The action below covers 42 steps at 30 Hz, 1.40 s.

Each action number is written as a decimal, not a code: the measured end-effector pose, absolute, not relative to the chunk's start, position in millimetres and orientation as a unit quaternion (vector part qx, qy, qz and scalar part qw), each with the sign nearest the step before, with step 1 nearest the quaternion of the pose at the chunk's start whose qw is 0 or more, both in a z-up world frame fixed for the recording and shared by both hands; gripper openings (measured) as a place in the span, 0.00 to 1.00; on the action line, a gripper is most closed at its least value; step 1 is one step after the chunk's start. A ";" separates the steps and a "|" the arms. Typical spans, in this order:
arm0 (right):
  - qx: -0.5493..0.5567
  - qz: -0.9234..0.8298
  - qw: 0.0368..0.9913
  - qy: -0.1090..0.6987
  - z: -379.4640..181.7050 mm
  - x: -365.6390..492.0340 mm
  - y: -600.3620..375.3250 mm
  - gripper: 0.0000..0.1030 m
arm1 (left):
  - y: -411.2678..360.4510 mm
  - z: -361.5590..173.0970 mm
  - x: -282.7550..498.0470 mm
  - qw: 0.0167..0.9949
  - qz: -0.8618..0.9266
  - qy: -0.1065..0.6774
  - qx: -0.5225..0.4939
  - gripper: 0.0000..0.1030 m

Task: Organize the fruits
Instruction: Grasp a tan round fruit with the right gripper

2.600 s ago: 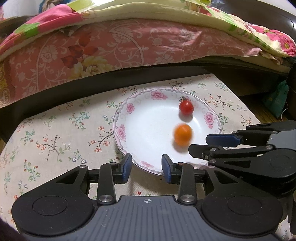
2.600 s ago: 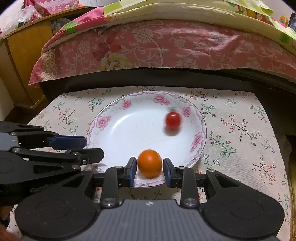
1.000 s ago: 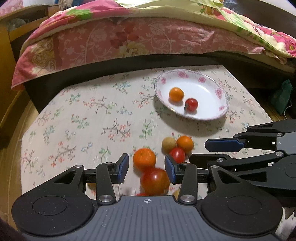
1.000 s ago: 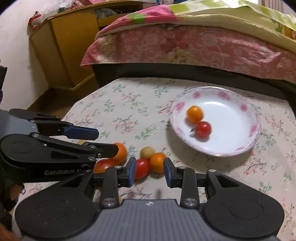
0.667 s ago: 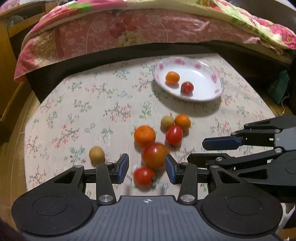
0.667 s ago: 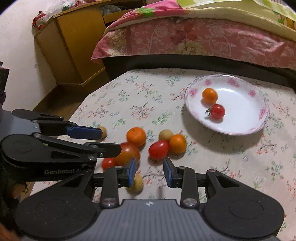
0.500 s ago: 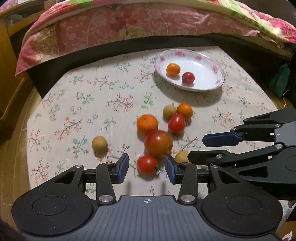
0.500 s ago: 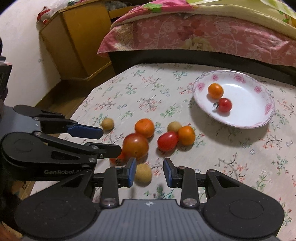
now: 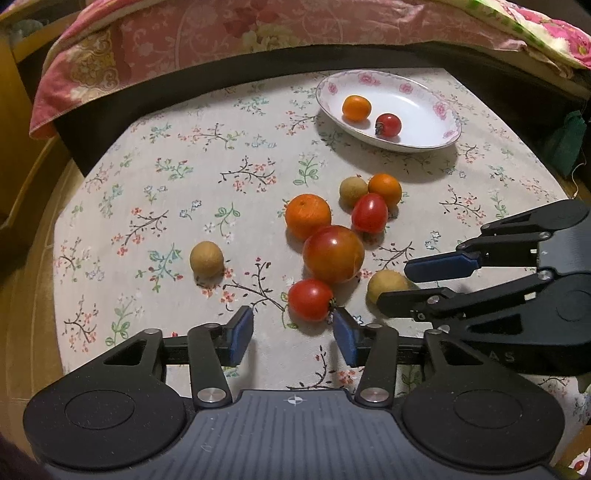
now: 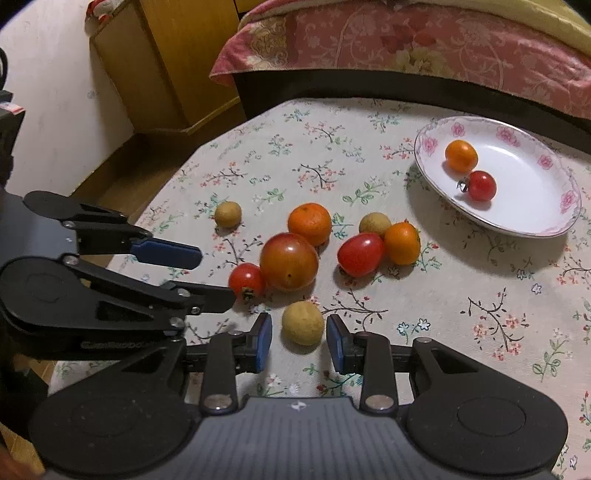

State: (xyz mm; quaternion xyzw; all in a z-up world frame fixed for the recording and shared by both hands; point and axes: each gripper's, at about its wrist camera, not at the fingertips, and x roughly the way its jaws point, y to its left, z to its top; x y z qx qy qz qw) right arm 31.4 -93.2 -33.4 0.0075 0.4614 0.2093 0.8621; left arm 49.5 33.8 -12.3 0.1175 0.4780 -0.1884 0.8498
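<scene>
A white floral plate [image 9: 436, 136] [image 10: 532, 221] at the far right holds a small orange fruit [image 9: 356, 108] [image 10: 461, 156] and a cherry tomato [image 9: 388, 124] [image 10: 480, 185]. Several loose fruits lie on the floral cloth: a large tomato [image 9: 333, 253] [image 10: 289, 261], an orange [image 9: 308, 216] [image 10: 309, 223], small tomatoes and tan longans. My left gripper [image 9: 293, 332] is open and empty, just behind a small red tomato [image 9: 310, 299]. My right gripper [image 10: 299, 341] is open, its pads on either side of a tan longan [image 10: 303, 322], apart from it.
The floral cloth [image 9: 184, 177] covers a low table. A bed with a pink quilt [image 9: 258, 29] runs along the far side. A yellow wooden cabinet [image 10: 170, 62] stands at the left. A lone longan [image 9: 207, 259] lies left of the fruit cluster.
Both grippers have pulled back from the plate toward the loose fruit. The right gripper let the small orange fruit go into the plate and now frames a longan.
</scene>
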 end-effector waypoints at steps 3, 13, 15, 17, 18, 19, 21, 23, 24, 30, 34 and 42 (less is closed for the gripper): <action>0.012 0.206 0.859 0.468 -40.8 36.7 -96.0 0.32 | 34.1 -13.6 51.9 0.850 -0.188 0.478 0.117 0.56; -0.011 0.213 0.863 0.458 -43.6 38.1 -95.0 0.31 | 29.4 -19.6 54.5 0.848 -0.189 0.478 0.129 0.57; -0.012 0.213 0.865 0.455 -43.9 37.5 -94.6 0.30 | 29.5 -20.1 55.0 0.848 -0.190 0.479 0.128 0.57; -0.015 0.213 0.866 0.452 -44.2 38.1 -94.0 0.27 | 29.3 -20.4 54.7 0.848 -0.191 0.478 0.129 0.57; -0.018 0.214 0.867 0.451 -44.3 38.2 -93.4 0.26 | 29.1 -20.5 54.5 0.847 -0.192 0.478 0.128 0.57; -0.022 0.213 0.867 0.450 -44.2 38.2 -92.7 0.26 | 28.7 -20.6 54.4 0.847 -0.194 0.478 0.128 0.58; -0.025 0.213 0.867 0.450 -43.9 38.1 -92.9 0.26 | 26.5 -22.0 54.4 0.846 -0.198 0.477 0.132 0.60; -0.025 0.211 0.866 0.452 -43.0 37.7 -94.8 0.26 | 22.8 -24.6 53.4 0.844 -0.205 0.475 0.138 0.62; -0.024 0.207 0.867 0.453 -42.6 37.7 -96.7 0.26 | 20.8 -26.2 52.9 0.843 -0.208 0.475 0.142 0.62; 0.002 0.192 0.871 0.453 -39.6 39.6 -113.6 0.26 | 15.3 -33.2 56.5 0.843 -0.208 0.475 0.143 0.60; 0.009 0.192 0.869 0.455 -39.4 40.7 -116.8 0.26 | 12.3 -33.1 57.1 0.846 -0.204 0.471 0.145 0.51; 0.013 0.187 0.868 0.459 -42.5 40.2 -121.0 0.26 | 11.2 -31.8 54.9 0.846 -0.202 0.469 0.152 0.44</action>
